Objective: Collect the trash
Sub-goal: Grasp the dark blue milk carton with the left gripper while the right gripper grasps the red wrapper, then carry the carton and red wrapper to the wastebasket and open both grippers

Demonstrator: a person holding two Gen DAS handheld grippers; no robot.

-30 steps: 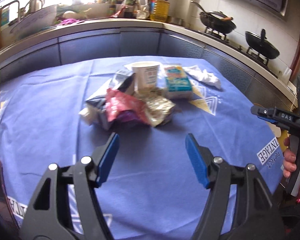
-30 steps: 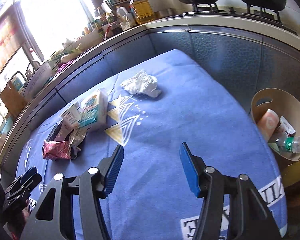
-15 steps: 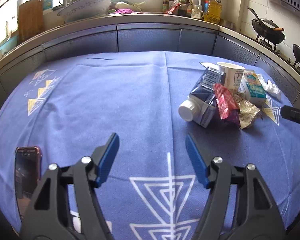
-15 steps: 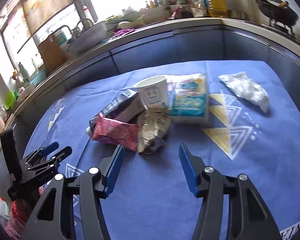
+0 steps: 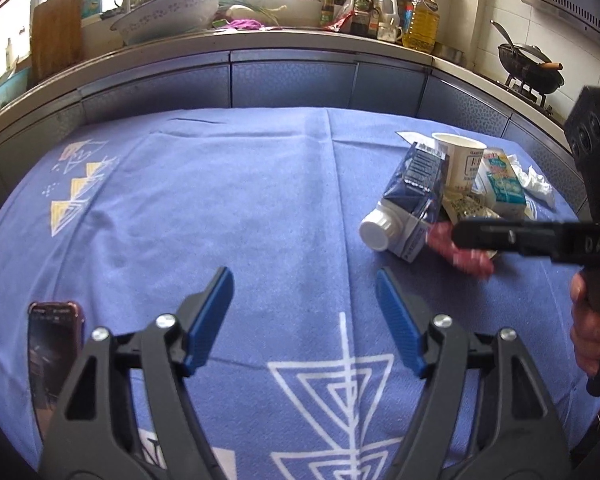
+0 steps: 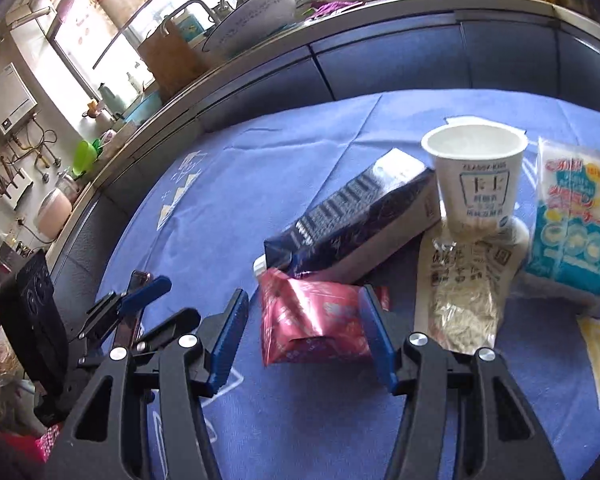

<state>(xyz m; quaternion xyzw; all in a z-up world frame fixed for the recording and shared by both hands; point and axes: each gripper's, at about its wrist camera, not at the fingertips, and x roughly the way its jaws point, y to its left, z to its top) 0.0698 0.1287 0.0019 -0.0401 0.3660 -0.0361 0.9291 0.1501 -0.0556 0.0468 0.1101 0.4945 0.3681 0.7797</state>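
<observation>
The red wrapper [image 6: 316, 322] lies between the right gripper's [image 6: 302, 334] open pads, not yet pinched, at the near edge of the trash heap on the blue cloth [image 5: 220, 200]: carton [image 6: 352, 224], cup [image 6: 474, 176], clear packet [image 6: 464, 300], tissue pack [image 6: 568, 236]. All remains uncollected. The left gripper [image 5: 304, 320] hovers empty over bare cloth, jaws opening.
</observation>
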